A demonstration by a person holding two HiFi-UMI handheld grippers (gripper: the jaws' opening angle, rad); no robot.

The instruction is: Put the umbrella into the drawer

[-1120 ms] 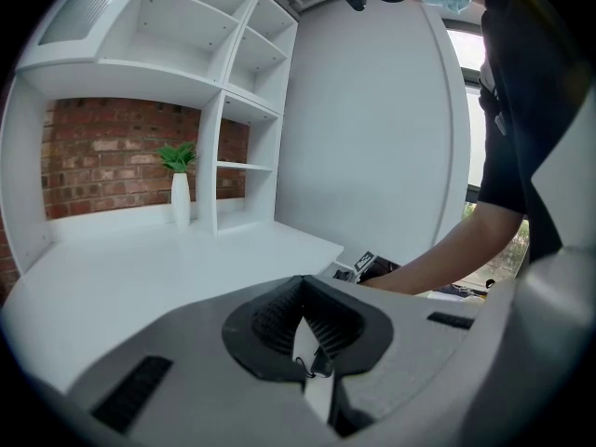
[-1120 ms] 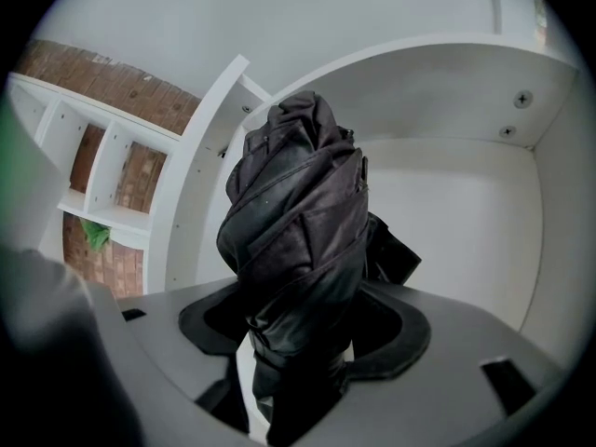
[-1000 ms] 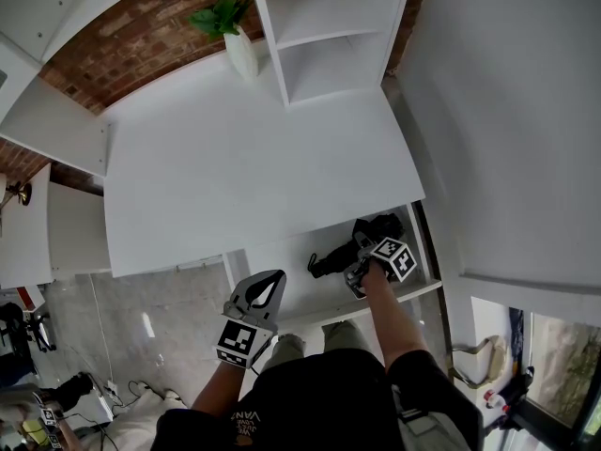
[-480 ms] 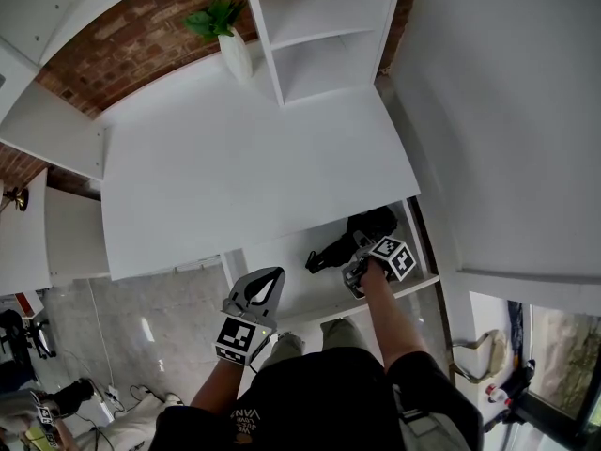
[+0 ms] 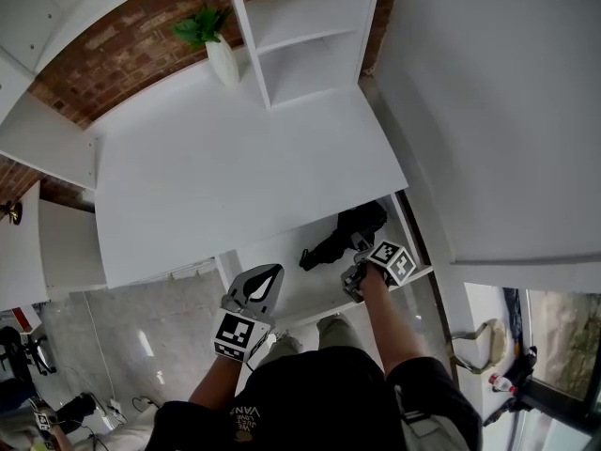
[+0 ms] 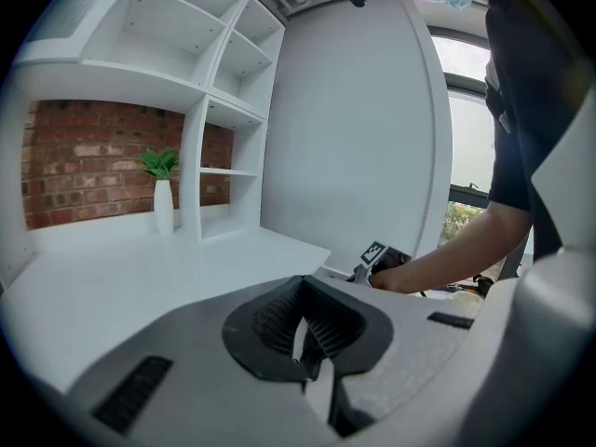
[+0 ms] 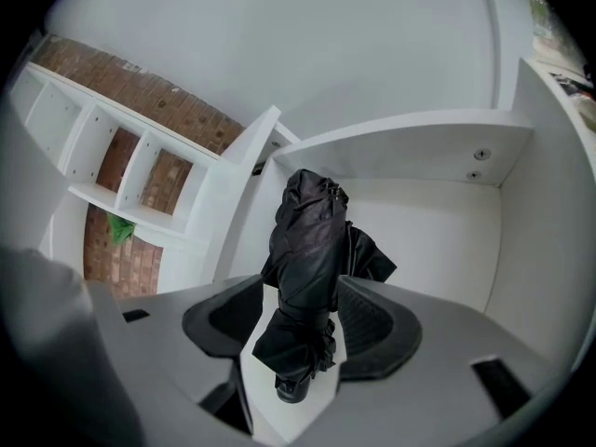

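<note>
A folded black umbrella (image 5: 340, 234) lies in the open white drawer (image 5: 285, 272) under the desk's right end. My right gripper (image 5: 353, 261) hovers just above the umbrella's near end. In the right gripper view the umbrella (image 7: 308, 250) runs between the wide jaws of that gripper (image 7: 300, 298). The jaws are closing a little, and the left pad stands clear of the cloth. My left gripper (image 5: 267, 273) hangs in front of the drawer's left corner, and in its own view the left gripper (image 6: 304, 331) has its pads together on nothing.
The white desk top (image 5: 235, 172) overhangs the drawer's back. A white vase with a green plant (image 5: 219, 53) and a shelf unit (image 5: 302, 36) stand at its far edge against a brick wall. A white wall panel (image 5: 488, 111) closes the right side. Grey floor tiles (image 5: 141, 327) lie at lower left.
The right gripper has lifted slightly off the umbrella, which stays in the drawer. The left gripper has held its place.
</note>
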